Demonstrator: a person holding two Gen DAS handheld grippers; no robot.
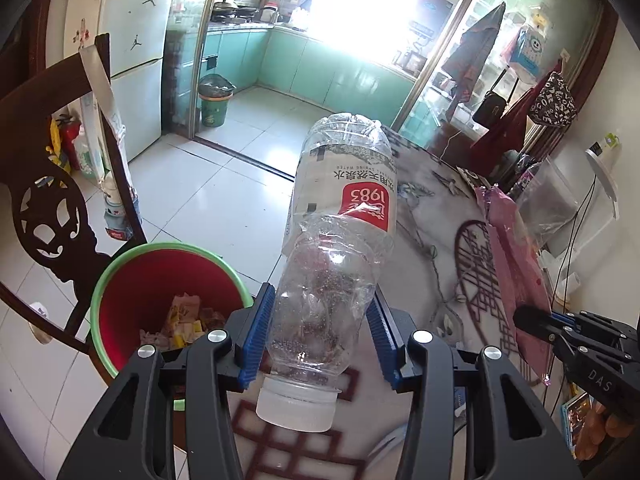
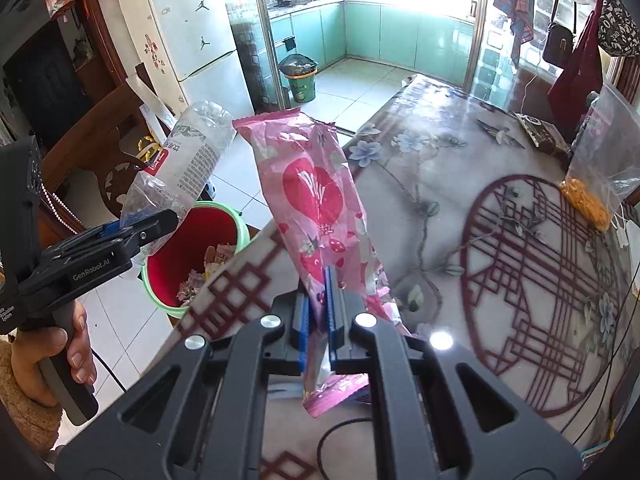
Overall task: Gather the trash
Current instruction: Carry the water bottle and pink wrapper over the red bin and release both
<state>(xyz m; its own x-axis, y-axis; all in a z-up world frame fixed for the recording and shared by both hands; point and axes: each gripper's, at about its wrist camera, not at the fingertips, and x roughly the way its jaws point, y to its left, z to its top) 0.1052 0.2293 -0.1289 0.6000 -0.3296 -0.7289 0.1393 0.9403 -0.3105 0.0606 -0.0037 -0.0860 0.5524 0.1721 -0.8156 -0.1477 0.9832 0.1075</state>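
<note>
We noted left tongs (image 1: 320, 334) pinching the light, crushable clear plastic bottle (image 1: 340, 216) near its neck; right tongs (image 2: 318, 320) clamped flat on the limp, slippery pink foil wrapper (image 2: 316, 196).

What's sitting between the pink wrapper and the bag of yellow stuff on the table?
Nothing: in the right wrist view only bare patterned tablecloth lies between the wrapper and the bag.

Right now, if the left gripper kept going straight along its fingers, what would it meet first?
Probably the table edge. The left gripper, clamped on the plastic water bottle, points down across it; the red bin sits off to its left. Depth is unclear.
</note>
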